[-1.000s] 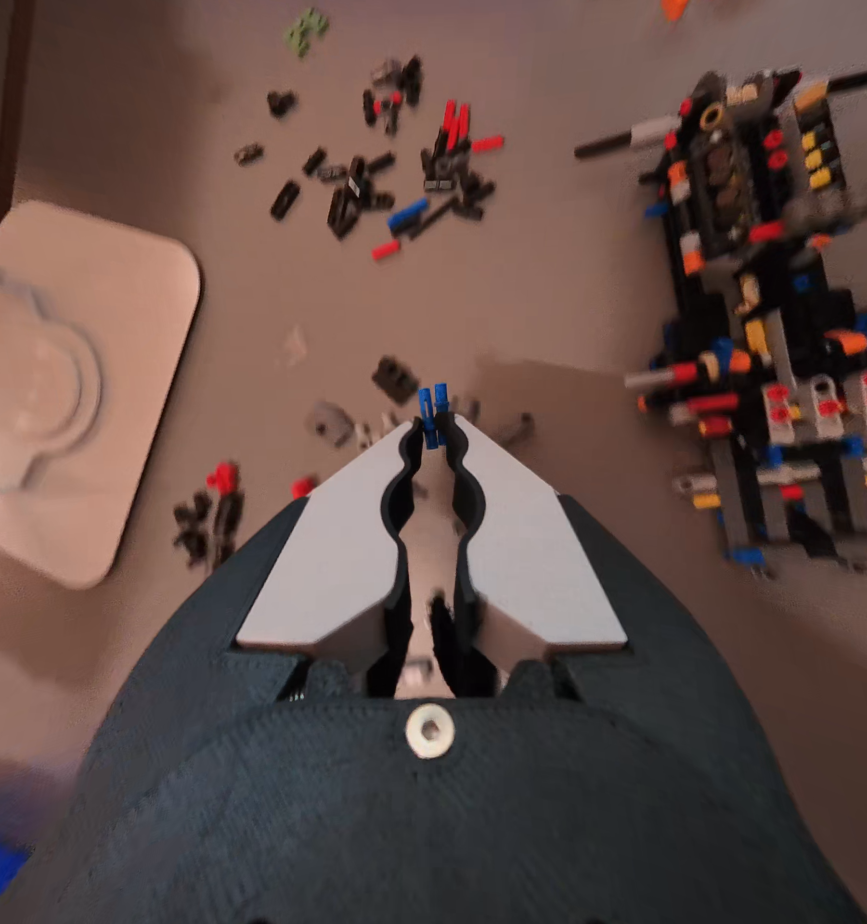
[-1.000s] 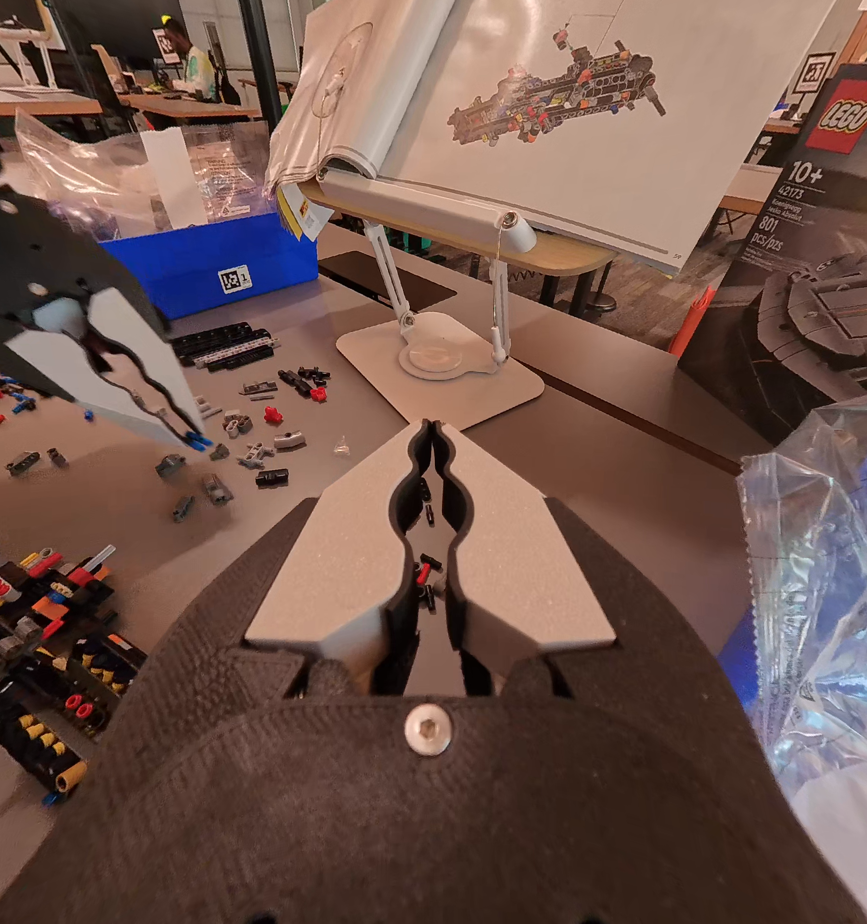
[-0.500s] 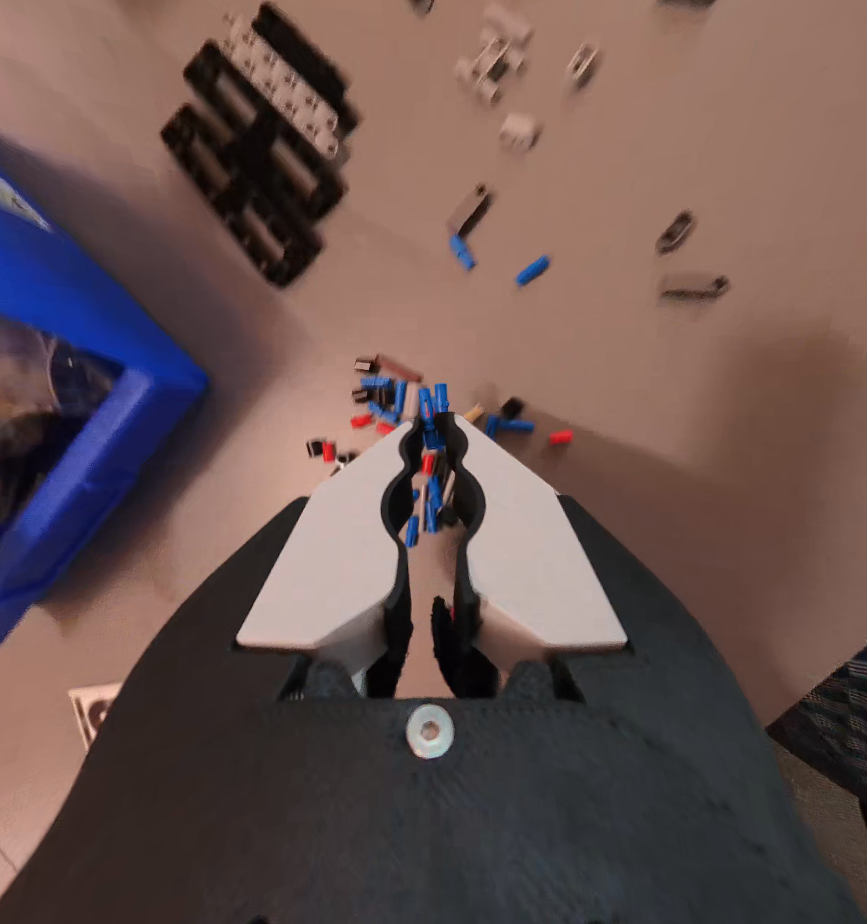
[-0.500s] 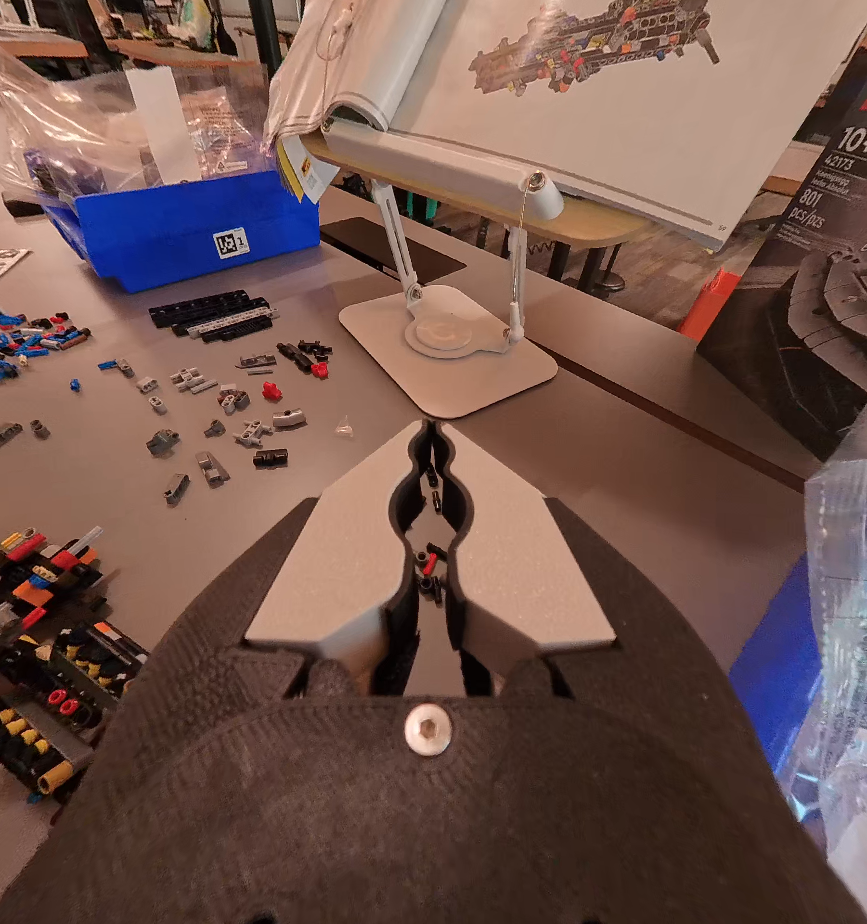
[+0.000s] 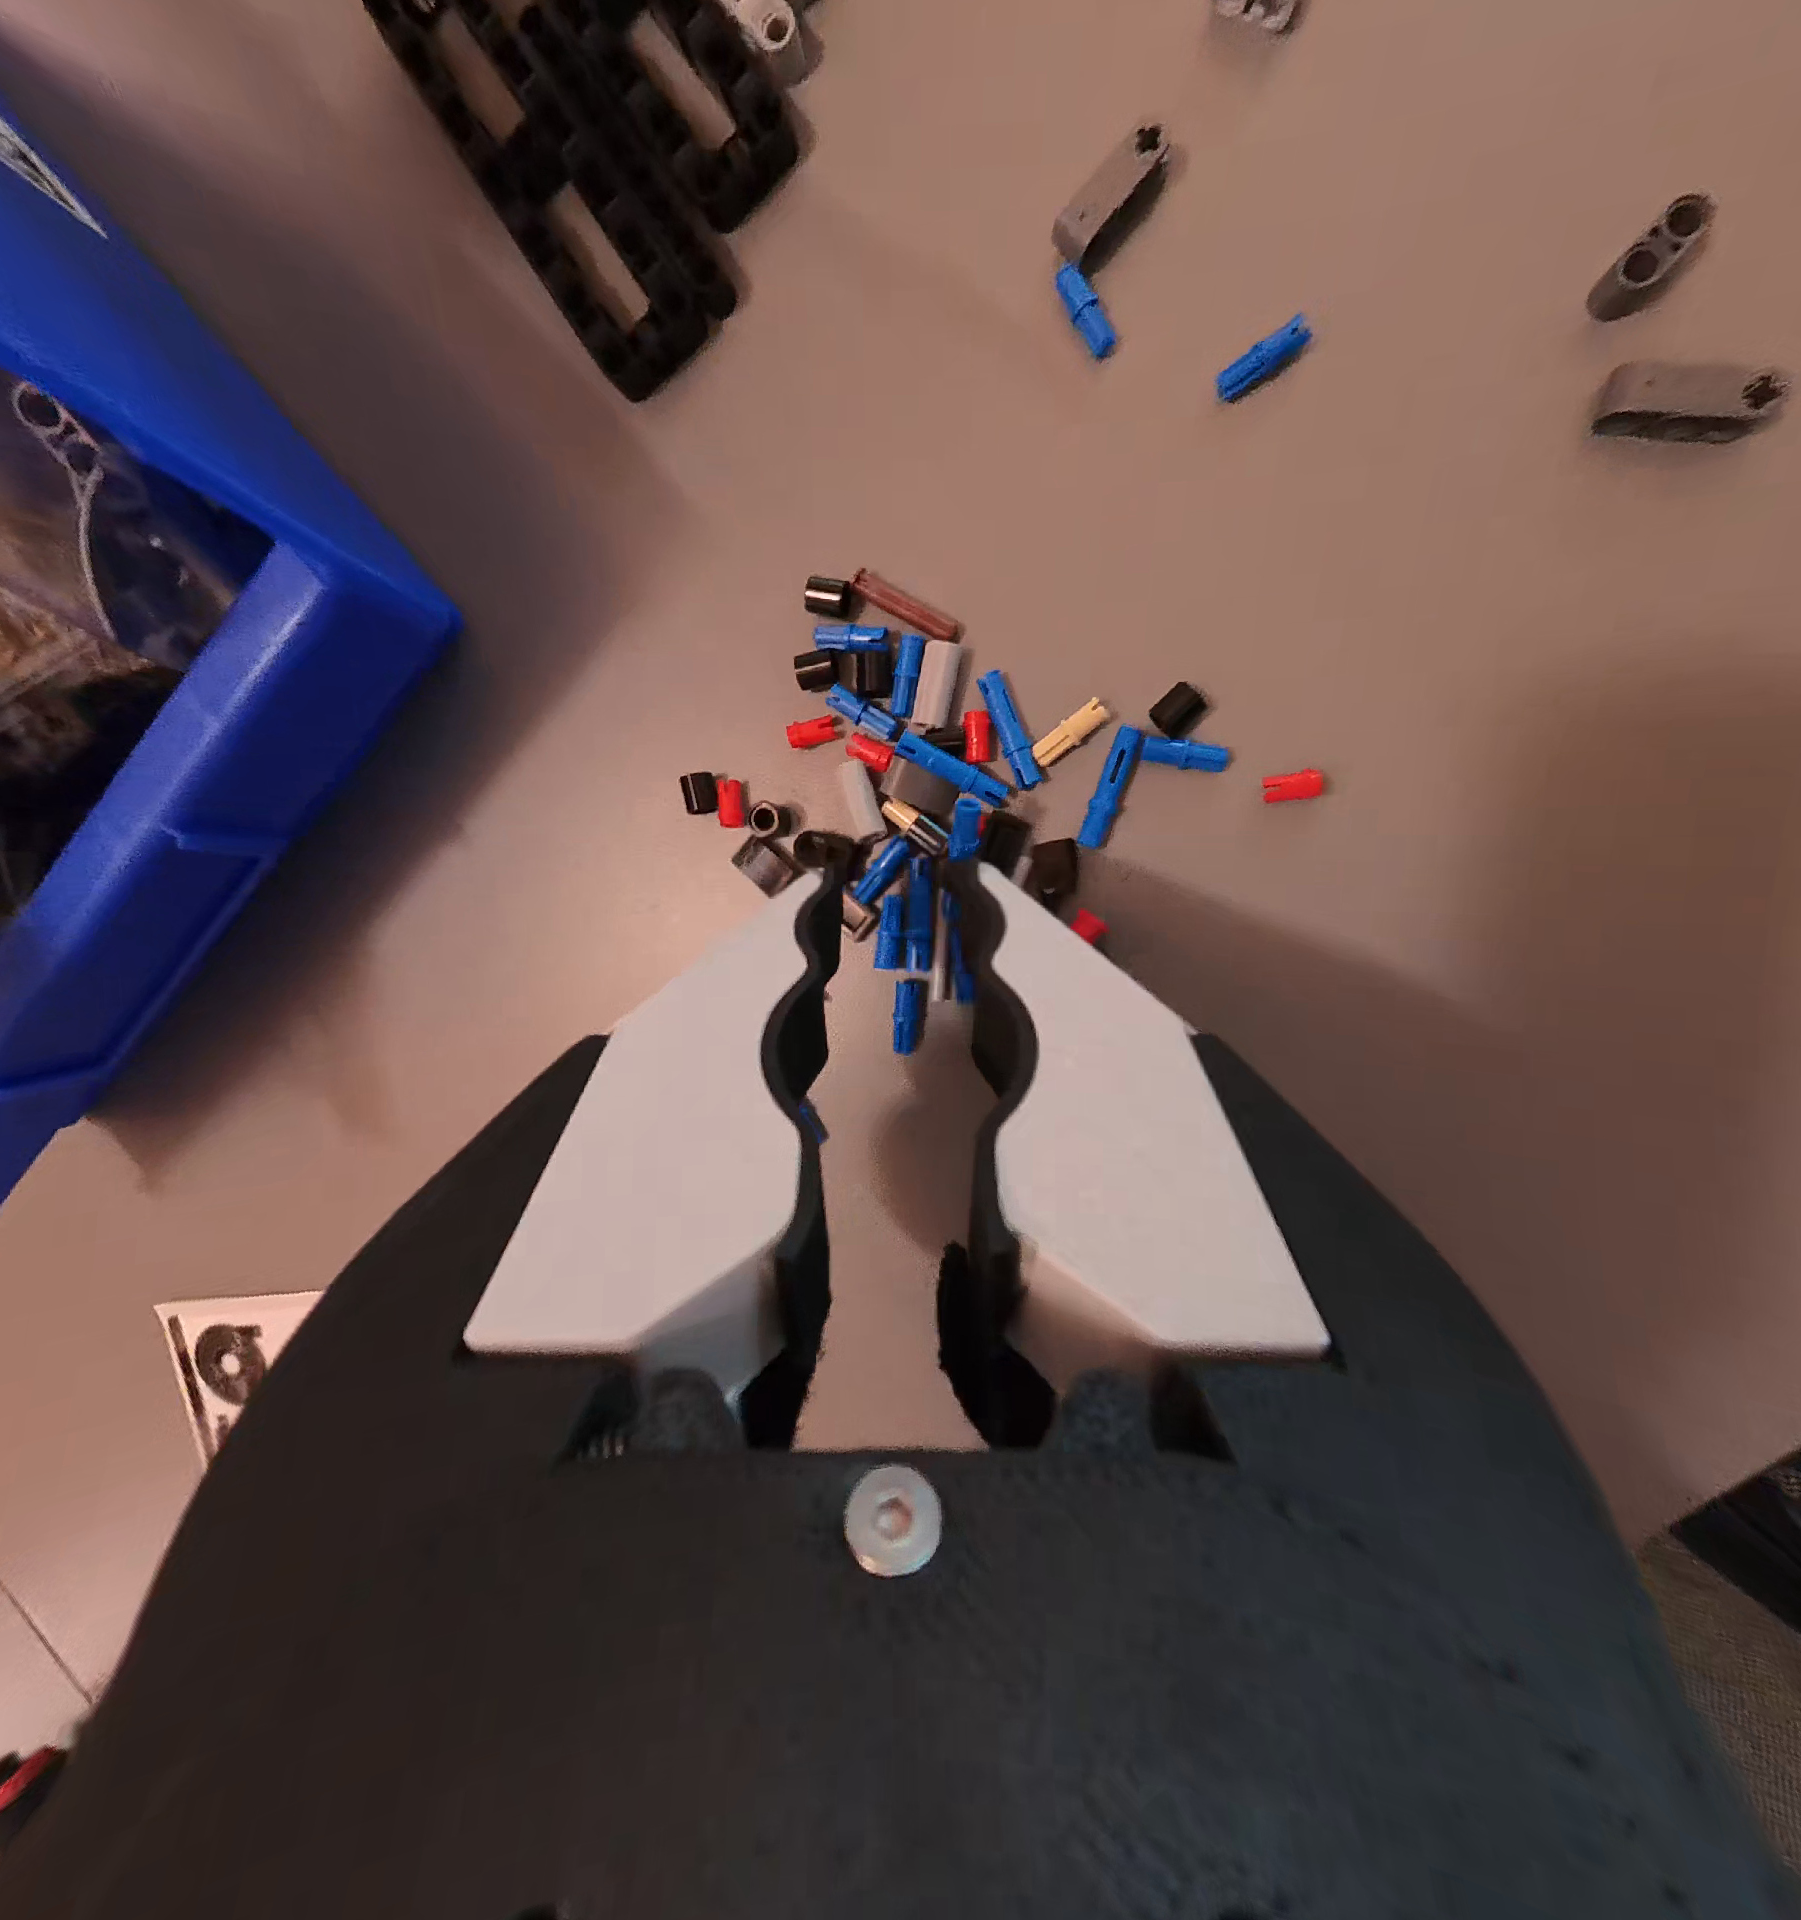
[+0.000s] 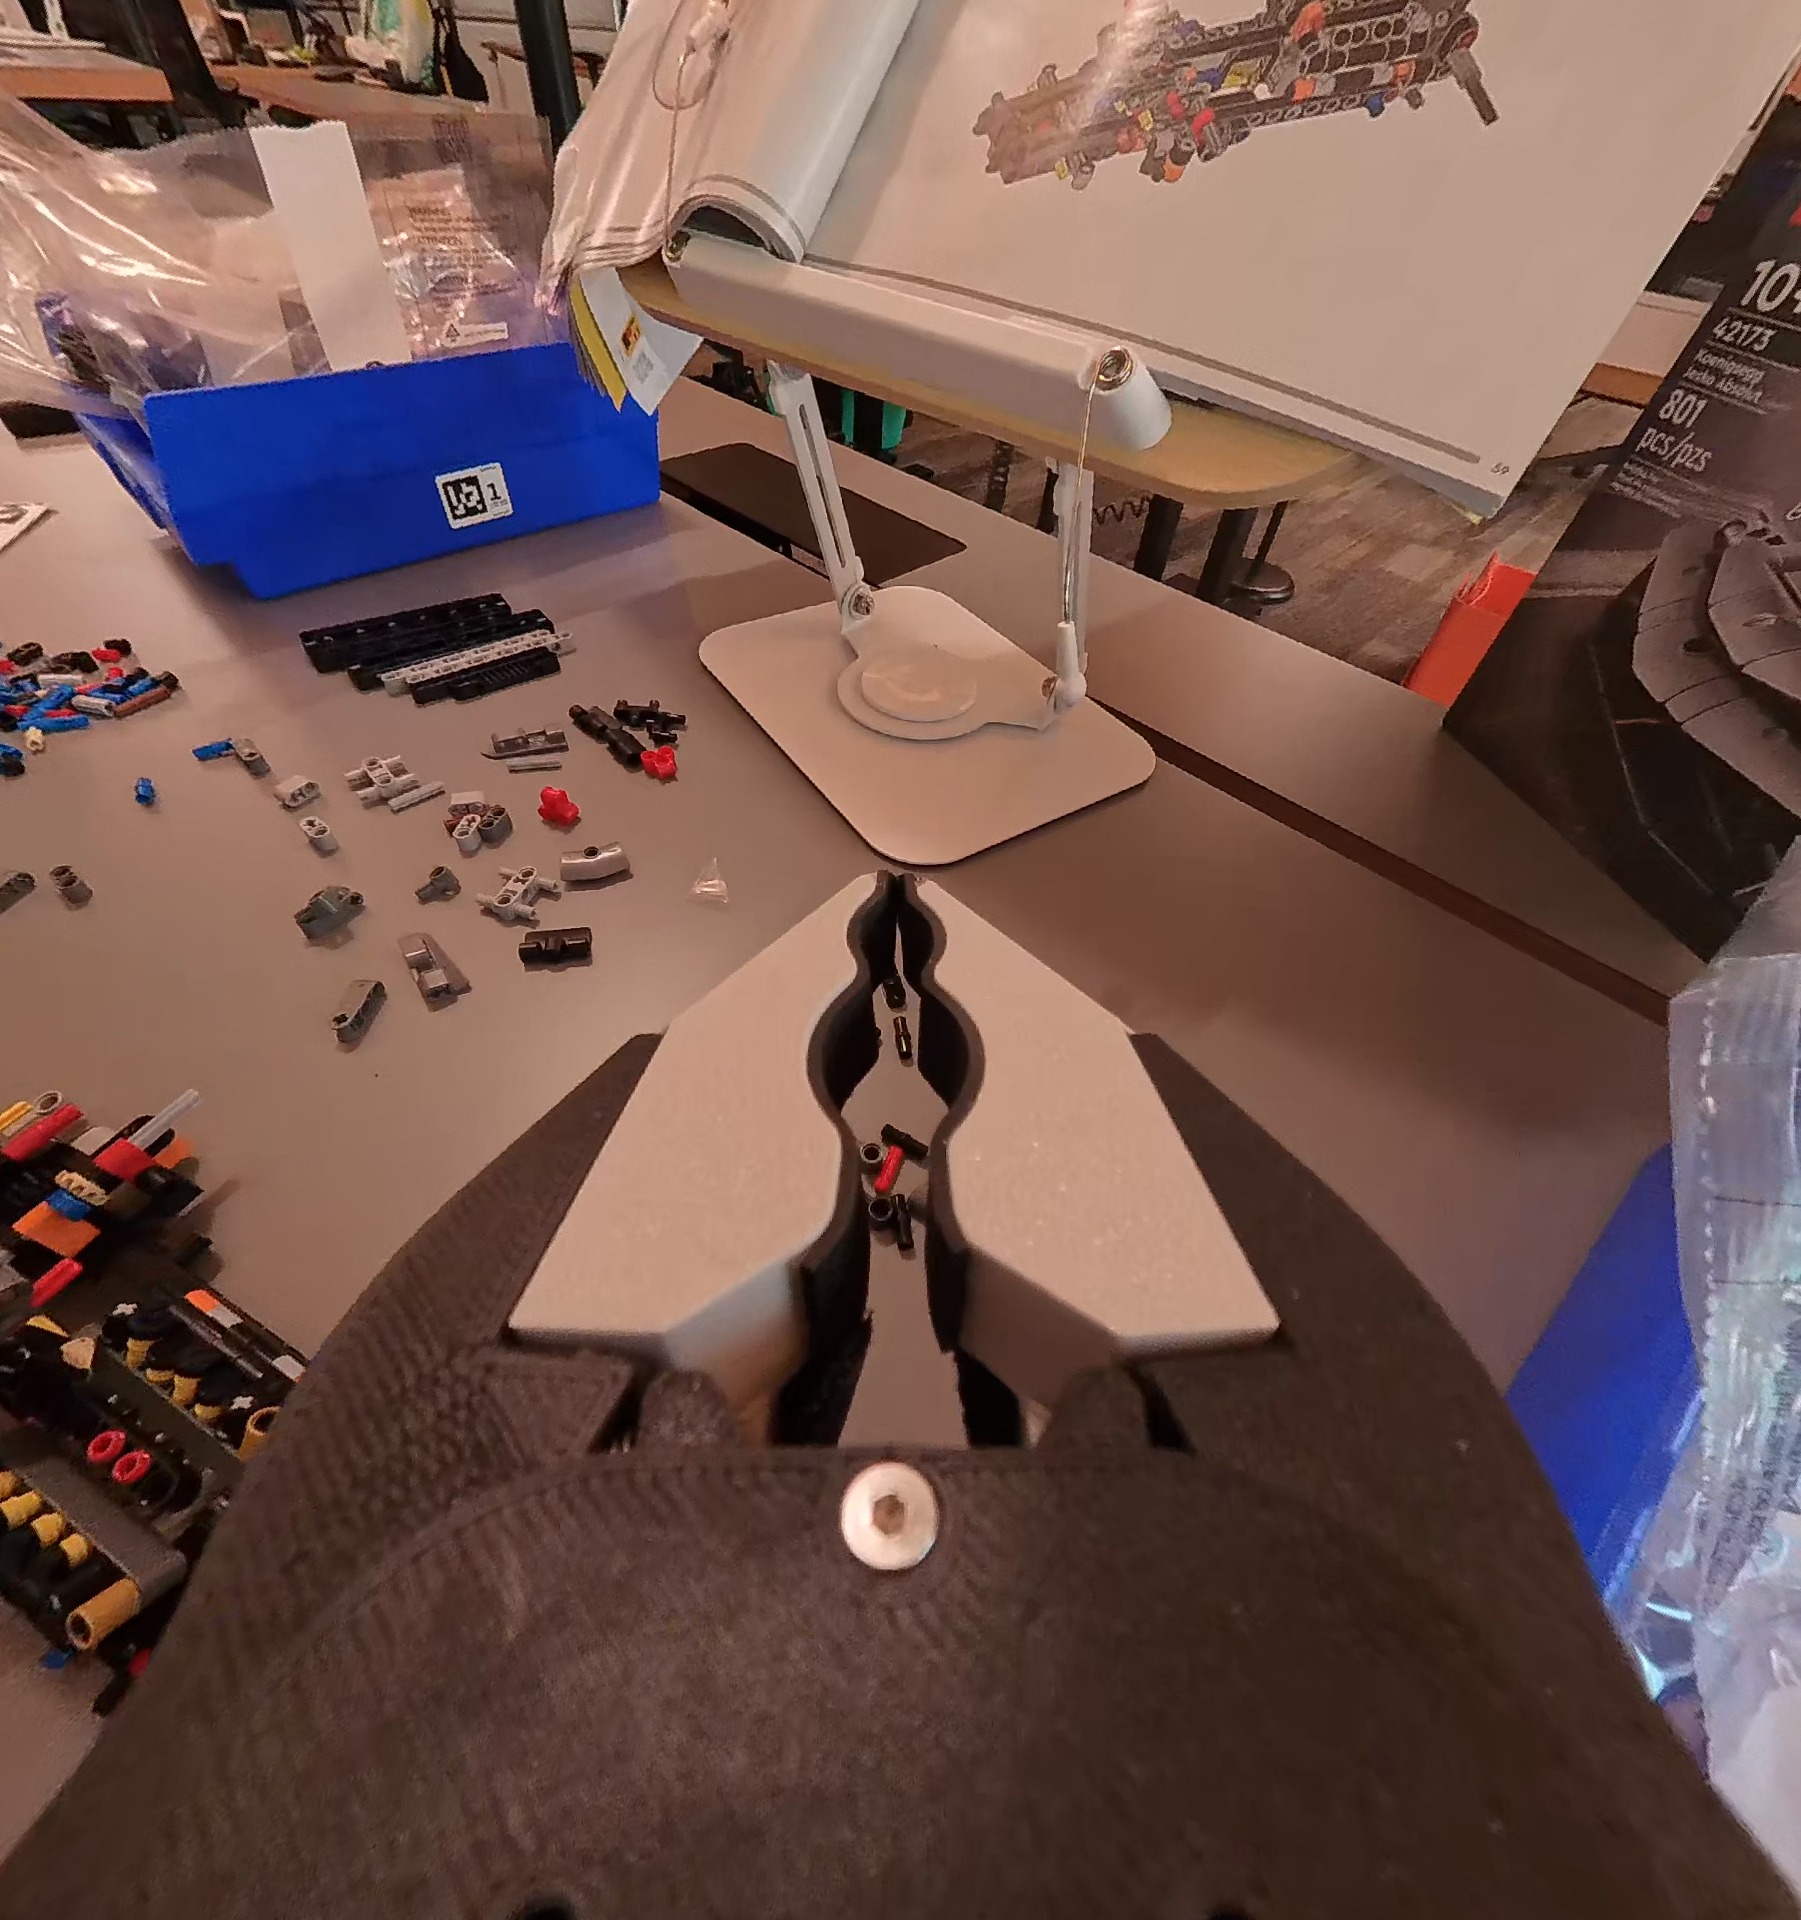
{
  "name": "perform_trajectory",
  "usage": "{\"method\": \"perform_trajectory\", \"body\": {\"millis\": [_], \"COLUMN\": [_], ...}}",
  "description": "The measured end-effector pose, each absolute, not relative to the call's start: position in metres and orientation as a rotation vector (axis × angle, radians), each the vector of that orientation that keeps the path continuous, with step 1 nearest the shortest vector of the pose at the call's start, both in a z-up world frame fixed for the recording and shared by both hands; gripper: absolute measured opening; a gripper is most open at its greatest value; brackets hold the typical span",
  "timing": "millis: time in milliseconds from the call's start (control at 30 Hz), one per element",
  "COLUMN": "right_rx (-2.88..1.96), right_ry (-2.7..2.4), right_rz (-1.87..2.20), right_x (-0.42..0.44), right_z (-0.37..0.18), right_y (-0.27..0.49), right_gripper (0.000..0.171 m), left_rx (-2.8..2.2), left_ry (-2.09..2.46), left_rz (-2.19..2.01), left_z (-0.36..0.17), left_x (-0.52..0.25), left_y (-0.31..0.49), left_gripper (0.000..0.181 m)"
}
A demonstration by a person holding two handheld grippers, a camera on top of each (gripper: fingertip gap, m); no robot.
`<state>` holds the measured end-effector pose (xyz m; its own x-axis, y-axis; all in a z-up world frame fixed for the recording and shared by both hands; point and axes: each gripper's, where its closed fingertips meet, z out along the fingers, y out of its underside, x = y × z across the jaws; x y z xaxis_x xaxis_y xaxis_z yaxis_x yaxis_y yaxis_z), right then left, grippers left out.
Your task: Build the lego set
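My left gripper [image 5: 901, 883] is open, low over a pile of small pins [image 5: 937, 748] in blue, black, red and grey on the table. Several blue pins [image 5: 911, 935] lie between its jaws, held by neither finger. My right gripper [image 6: 896, 883] is shut and empty above the table, apart from any piece. The partly built model [image 6: 75, 1351], black with red, yellow and orange parts, lies at the lower left of the right wrist view. The pin pile also shows there at the far left [image 6: 34, 696].
A blue bin [image 5: 148, 727] stands left of the pile; it also shows in the right wrist view [image 6: 397, 468]. Black beams [image 5: 615, 177] and grey pieces [image 5: 1696, 400] lie beyond. An instruction booklet [image 6: 1291, 208] rests on a stand [image 6: 937, 748]. A set box [image 6: 1706, 623] and plastic bags [image 6: 1779, 1247] are at the right. My right fingertips sit around 50 centimetres from my left ones. My right gripper is the nearer one to the partly built model [image 6: 75, 1351]: about 25 centimetres, against 35 centimetres.
My left gripper swung from near the model to the pin pile, shut on blue pins, then opened; the pins now lie between its jaws. My right gripper stayed shut and shifted slightly.
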<state>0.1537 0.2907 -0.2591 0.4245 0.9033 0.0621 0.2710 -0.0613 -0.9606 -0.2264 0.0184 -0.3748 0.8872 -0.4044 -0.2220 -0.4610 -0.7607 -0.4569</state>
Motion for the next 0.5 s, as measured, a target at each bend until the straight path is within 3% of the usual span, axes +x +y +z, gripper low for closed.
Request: {"method": "perform_trajectory", "body": {"millis": [167,233,500], "right_rx": [-1.580,-1.578,-1.578], "right_ry": [-1.054,-1.053,-1.051], "right_rz": [0.729,0.730,0.728], "right_x": [0.155,0.155,0.156], "right_z": [-0.256,-0.256,-0.255], "right_y": [0.290,0.290,0.291], "right_gripper": [0.000,0.000,0.000], "left_rx": [-2.541,-2.545,-2.585], "left_ry": [0.676,0.706,0.779], "left_rz": [0.198,0.267,0.334], "left_z": [-0.371,-0.372,-0.379], "left_x": [-0.227,-0.232,-0.237], "left_y": [0.021,0.022,0.019], "left_gripper": [0.017,0.001,0.000]}}
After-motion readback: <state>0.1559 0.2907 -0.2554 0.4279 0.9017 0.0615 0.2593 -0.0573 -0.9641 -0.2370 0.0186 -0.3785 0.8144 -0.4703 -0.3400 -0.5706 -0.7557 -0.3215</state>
